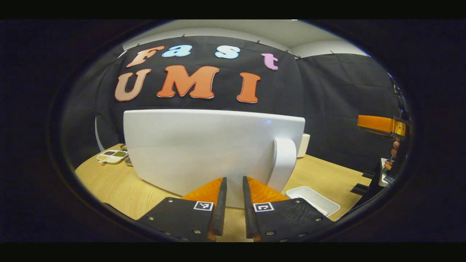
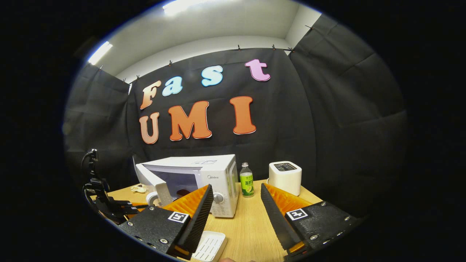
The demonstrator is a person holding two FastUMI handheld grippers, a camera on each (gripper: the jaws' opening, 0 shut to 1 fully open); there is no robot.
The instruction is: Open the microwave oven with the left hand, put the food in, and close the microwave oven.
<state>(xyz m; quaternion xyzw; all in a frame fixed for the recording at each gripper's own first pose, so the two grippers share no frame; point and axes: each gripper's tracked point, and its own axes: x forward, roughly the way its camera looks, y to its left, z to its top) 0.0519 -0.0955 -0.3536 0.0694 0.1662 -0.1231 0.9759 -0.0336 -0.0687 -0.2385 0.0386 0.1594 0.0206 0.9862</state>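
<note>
The white microwave [image 2: 214,174] stands on the wooden table [image 2: 251,225] with its door [image 2: 153,180] swung partly open to the left. In the left gripper view that door [image 1: 204,149] is seen from outside at close range, its white handle [image 1: 284,163] at the right. My left gripper [image 1: 234,180] is low in front of the door, left of the handle, shut to a narrow slit with nothing in it. My right gripper [image 2: 236,186] is held back from the microwave, open and empty. A shallow white tray [image 2: 209,245] lies just below it.
A green bottle [image 2: 247,180] and a white toaster [image 2: 285,176] stand right of the microwave. A small dish with food [image 1: 111,156] lies at the table's far left. The white tray [image 1: 314,200] sits right of the door. The other gripper [image 1: 380,124] and a hand [image 1: 395,145] are at far right.
</note>
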